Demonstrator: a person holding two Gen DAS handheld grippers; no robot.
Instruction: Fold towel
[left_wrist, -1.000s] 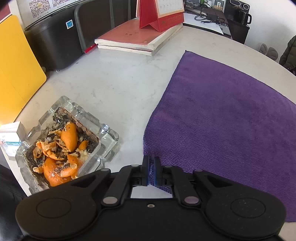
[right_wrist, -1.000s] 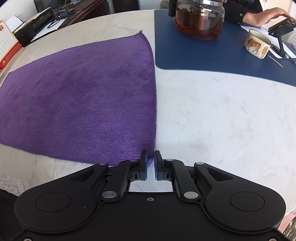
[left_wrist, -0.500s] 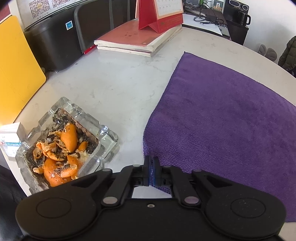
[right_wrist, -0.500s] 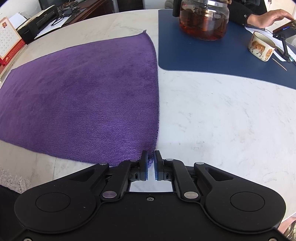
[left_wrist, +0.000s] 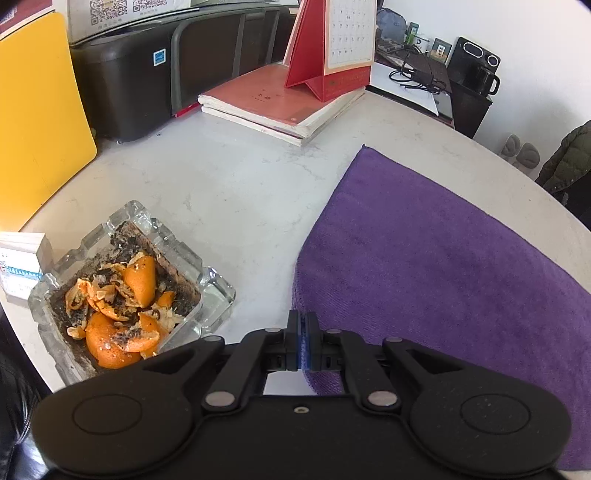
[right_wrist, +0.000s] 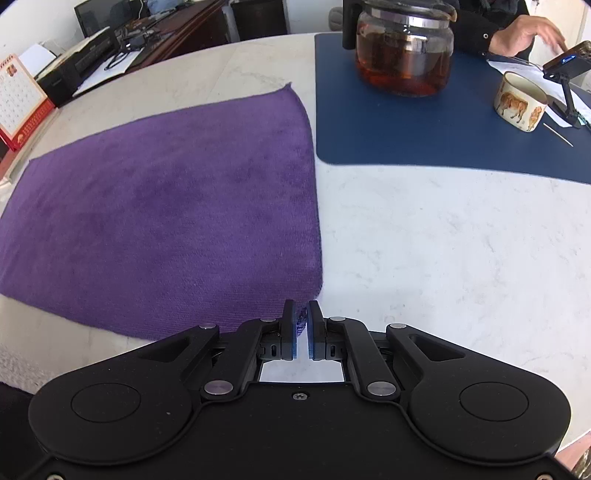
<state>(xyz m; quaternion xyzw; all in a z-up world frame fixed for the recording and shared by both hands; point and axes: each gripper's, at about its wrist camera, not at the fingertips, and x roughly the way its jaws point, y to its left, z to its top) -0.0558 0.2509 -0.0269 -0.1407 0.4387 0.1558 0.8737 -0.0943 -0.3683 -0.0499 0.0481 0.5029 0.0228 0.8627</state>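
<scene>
Pinching purple towel corners, ashtray left view, teapot right

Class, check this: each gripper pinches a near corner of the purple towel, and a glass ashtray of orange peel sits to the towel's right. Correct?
Not quite. The ashtray sits to the left of the towel, as the left wrist view shows. The left gripper and right gripper do each pinch a near corner.
</scene>
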